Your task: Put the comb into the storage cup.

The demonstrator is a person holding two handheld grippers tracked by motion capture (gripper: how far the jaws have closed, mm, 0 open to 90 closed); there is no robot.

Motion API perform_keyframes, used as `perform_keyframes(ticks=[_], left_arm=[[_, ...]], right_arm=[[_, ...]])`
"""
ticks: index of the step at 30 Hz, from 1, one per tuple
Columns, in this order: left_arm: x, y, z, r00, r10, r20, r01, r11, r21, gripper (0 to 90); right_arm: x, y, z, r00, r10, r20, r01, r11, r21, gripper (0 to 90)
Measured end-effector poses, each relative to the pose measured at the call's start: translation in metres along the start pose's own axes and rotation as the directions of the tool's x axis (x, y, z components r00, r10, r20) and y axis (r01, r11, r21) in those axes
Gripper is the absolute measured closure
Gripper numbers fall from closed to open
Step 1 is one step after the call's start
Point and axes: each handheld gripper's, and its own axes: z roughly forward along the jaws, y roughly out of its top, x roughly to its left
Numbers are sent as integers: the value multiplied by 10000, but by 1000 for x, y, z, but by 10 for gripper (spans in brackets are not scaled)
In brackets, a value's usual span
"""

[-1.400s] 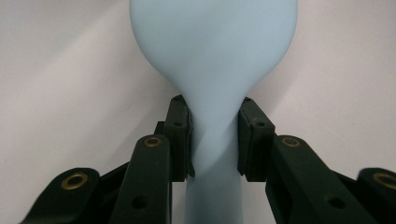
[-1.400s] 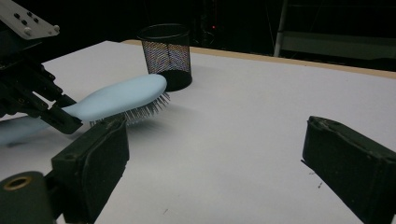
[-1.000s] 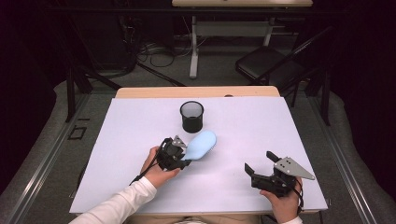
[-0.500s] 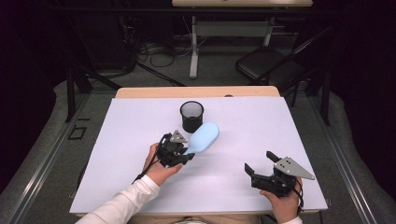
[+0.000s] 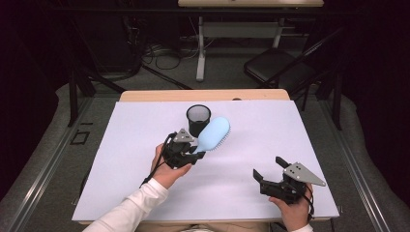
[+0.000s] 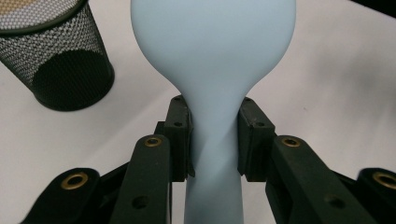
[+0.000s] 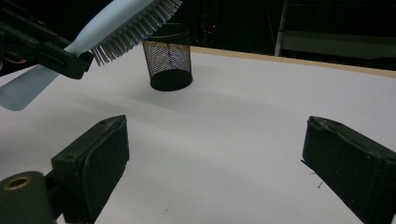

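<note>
So at this point the left gripper was clamped on the neck of a light blue hairbrush, right where the handle widens into the head. In the left gripper view the pads squeezed it from both sides, so that grip looked solid. The brush was off the table, head tilted up, bristles facing down and away from the person, hanging just beside the black mesh pencil cup on the white table.

The right gripper sat near the front right corner, well apart from all that, jaws spread wide with nothing between them.

My guess is the brush is meant to go into the cup. If so, the tricky bit is that the gripper holds the neck while the handle end sticks out behind the jaws, so I'd swing the handle down over the opening, keep it centred on the rim, and lower slowly so the light cup doesn't tip. The free gripper could steady the cup.
</note>
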Motion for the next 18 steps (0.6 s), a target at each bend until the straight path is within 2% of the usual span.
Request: perform_keyframes(ticks=[8,18], left_arm=[[-1,6,-4,10000,10,-36,-12,9987,-519,695],[-2,12,-10,9999,98,-121,-113,9917,-1282,695]], right_arm=[[0,0,0,10000,31,-27,-31,10000,36,69],[0,-1,1,10000,29,-8,-29,10000,49,69]])
